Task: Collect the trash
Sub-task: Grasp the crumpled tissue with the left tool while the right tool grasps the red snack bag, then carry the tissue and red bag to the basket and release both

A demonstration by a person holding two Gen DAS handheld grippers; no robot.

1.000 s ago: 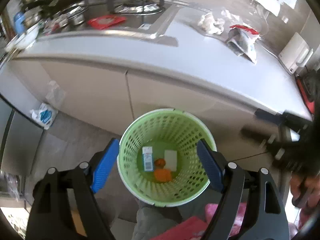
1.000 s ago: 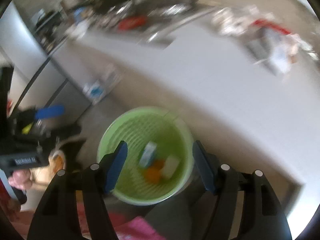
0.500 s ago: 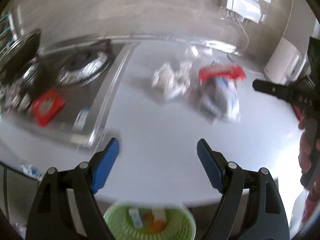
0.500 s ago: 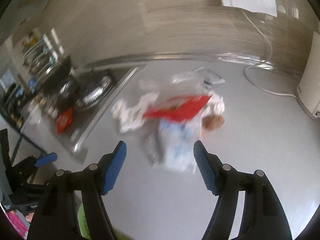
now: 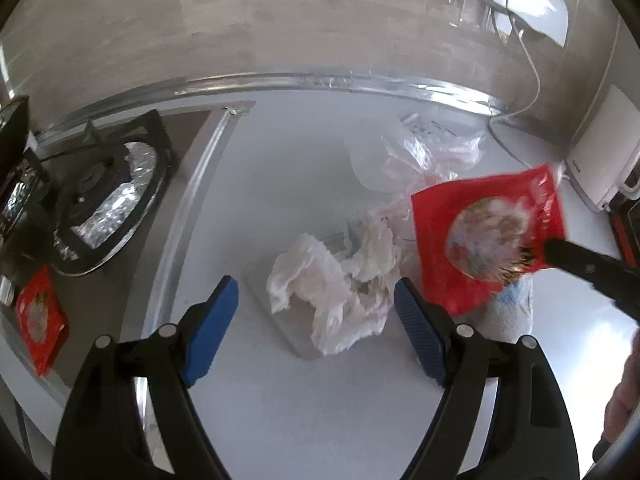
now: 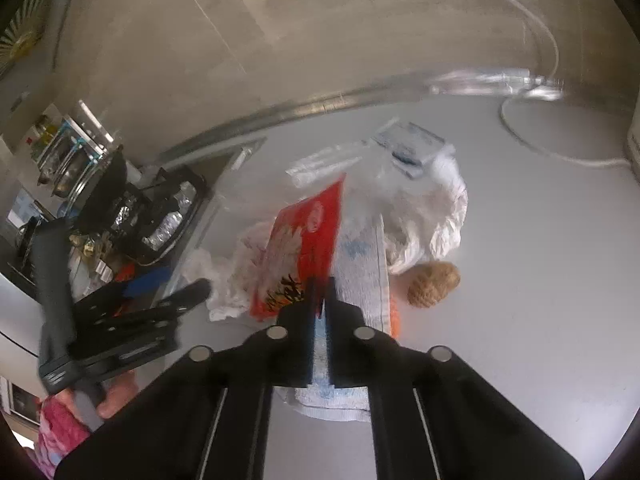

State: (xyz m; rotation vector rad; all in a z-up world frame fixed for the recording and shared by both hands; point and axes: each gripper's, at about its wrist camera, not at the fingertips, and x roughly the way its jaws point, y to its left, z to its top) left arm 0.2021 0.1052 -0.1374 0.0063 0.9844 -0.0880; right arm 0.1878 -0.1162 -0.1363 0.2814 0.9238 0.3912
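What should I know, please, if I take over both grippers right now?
Right gripper: shut on the red plastic snack wrapper, lifted off the white countertop.
Left gripper: open, empty, hovering over the crumpled white paper tissue.
Left on the counter: tissue, clear plastic bag, blue-printed white wrapper, brown walnut-like lump.
No bin is in view now; nothing shows as binned.

Place: a home kitchen
Evidence: a foil-lined gas burner (image 5: 105,196) is set into a pale worktop (image 5: 280,392) under a tiled wall (image 5: 320,24)
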